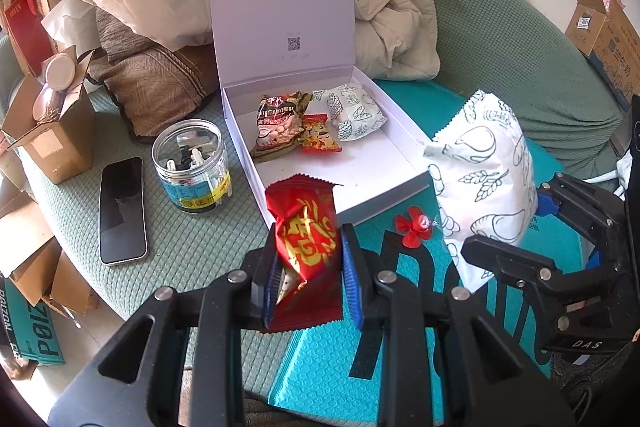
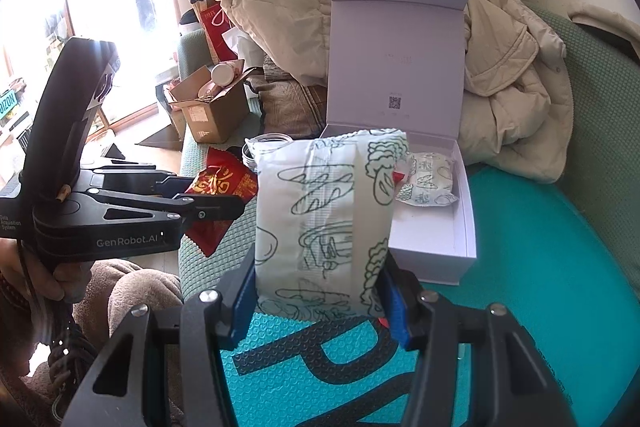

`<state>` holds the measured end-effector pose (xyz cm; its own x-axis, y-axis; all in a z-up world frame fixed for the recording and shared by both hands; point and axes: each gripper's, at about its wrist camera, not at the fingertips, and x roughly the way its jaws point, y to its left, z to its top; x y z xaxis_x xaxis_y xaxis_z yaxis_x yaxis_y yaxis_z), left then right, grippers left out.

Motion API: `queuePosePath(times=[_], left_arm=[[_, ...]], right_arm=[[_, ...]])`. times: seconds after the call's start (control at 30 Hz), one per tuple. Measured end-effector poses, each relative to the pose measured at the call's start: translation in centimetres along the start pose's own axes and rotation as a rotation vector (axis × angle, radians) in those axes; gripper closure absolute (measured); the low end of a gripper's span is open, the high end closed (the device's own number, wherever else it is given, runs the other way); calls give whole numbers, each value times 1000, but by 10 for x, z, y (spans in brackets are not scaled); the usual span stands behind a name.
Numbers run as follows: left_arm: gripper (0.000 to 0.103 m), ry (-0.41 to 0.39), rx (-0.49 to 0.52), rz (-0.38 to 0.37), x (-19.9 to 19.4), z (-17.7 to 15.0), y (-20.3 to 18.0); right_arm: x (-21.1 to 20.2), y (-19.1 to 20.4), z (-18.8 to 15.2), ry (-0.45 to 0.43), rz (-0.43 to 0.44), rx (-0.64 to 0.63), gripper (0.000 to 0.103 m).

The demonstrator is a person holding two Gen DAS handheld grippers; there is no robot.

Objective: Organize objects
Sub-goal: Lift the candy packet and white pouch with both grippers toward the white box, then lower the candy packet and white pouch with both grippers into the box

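We hold a red packet (image 1: 306, 247) clamped in our left claw (image 1: 308, 267) and a white bag (image 2: 324, 223) in our right claw (image 2: 320, 301), the open box (image 1: 400, 183) just ahead of both, nearer the left.

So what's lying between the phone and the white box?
A clear plastic jar with a yellow and blue label stands between the phone and the white box, on the green cover. That shows in the left wrist view.

Black left gripper (image 1: 308, 267), blue-padded jaws, silver screws, GenRobot.AI marking.
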<state>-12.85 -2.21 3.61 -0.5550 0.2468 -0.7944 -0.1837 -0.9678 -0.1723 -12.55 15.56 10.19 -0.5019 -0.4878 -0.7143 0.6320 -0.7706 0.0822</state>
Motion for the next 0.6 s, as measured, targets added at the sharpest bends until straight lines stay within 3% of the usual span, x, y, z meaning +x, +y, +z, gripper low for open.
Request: queuePosePath(times=[0.4,0.6], left_arm=[[77,49,8,-7,47,20,1],[77,37,21,9,61,35,1]], right_arm=[[32,-32,11,27,-11,25,48],[48,-46,17,34,-12,39,48]])
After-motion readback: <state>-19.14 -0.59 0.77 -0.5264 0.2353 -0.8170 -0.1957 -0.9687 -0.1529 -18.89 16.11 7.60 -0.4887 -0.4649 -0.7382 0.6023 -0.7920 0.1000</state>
